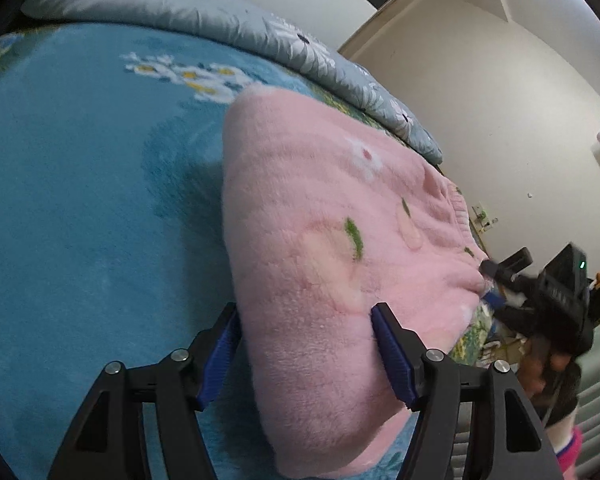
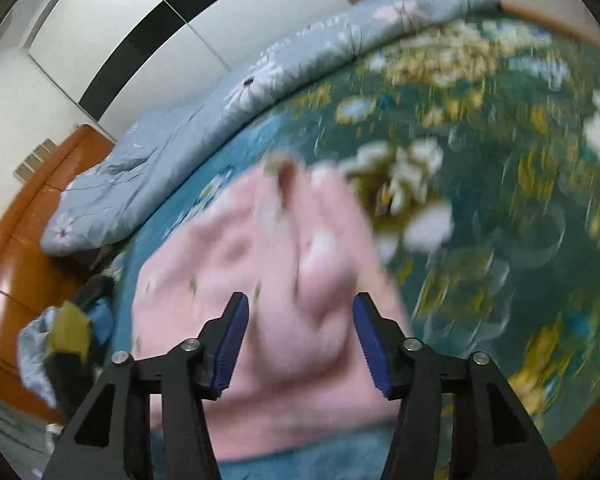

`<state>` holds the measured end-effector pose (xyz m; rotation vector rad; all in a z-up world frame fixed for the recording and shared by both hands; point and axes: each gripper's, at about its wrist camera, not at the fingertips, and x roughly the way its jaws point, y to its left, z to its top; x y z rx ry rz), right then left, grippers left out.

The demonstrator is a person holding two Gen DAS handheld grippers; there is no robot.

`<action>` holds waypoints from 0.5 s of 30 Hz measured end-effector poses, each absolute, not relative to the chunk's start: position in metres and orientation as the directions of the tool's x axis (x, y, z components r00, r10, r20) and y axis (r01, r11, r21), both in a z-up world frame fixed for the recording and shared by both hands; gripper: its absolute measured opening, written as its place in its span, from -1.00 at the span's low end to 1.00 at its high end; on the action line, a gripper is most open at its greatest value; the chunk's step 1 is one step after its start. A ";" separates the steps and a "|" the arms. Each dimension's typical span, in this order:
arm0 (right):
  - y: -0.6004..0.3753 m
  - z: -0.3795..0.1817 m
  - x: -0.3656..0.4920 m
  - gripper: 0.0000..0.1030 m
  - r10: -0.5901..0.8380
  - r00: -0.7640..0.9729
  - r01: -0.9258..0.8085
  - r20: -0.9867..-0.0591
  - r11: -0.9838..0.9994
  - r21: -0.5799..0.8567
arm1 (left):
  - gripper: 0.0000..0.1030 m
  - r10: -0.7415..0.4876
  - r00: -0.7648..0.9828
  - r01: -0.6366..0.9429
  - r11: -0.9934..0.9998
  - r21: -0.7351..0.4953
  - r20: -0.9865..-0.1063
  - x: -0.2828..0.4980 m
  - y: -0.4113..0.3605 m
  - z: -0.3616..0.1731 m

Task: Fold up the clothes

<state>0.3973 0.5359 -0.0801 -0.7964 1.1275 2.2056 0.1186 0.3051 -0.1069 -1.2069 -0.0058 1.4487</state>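
A pink fleece garment [image 1: 320, 240] lies folded on a blue flowered blanket [image 1: 80, 200] that covers the bed. In the left wrist view it fills the middle and runs out toward 4 o'clock, and its print shows a white flower and small green leaves. The left gripper [image 1: 306, 354] has its jaws apart, one blue pad at each side of the near corner of the garment; the fleece lies between them, and whether the pads press on it I cannot tell. At 12 o'clock a grey flowered quilt [image 1: 220, 16] is bunched along the far edge of the bed.

At 4 o'clock in that view the right gripper [image 1: 496, 276] sits at the garment's far edge, held in a hand [image 1: 540, 372].

The right wrist view is blurred. There the right gripper [image 2: 300, 340] has its jaws apart, with a raised fold of the pink garment [image 2: 260, 280] between the pads but not clamped. The same quilt [image 2: 160, 168] lies at 10 o'clock, beside a wooden bed frame [image 2: 16, 256]
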 end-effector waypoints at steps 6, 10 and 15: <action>0.536 -0.101 0.383 0.21 0.172 -0.711 -0.675 -0.682 -0.440 0.593 | 0.35 0.735 0.187 -0.758 -0.314 -0.572 -0.651 0.123 0.295 -0.097; 0.537 -0.097 0.377 -0.15 0.202 -0.745 -0.654 -0.636 -0.408 0.637 | 0.35 0.738 0.178 -0.752 -0.325 -0.574 -0.651 0.120 0.289 -0.097; 0.529 -0.073 0.395 -0.54 0.246 -0.778 -0.619 -0.578 -0.456 0.639 | 0.36 0.758 0.213 -0.735 -0.291 -0.612 -0.617 0.118 0.285 -0.092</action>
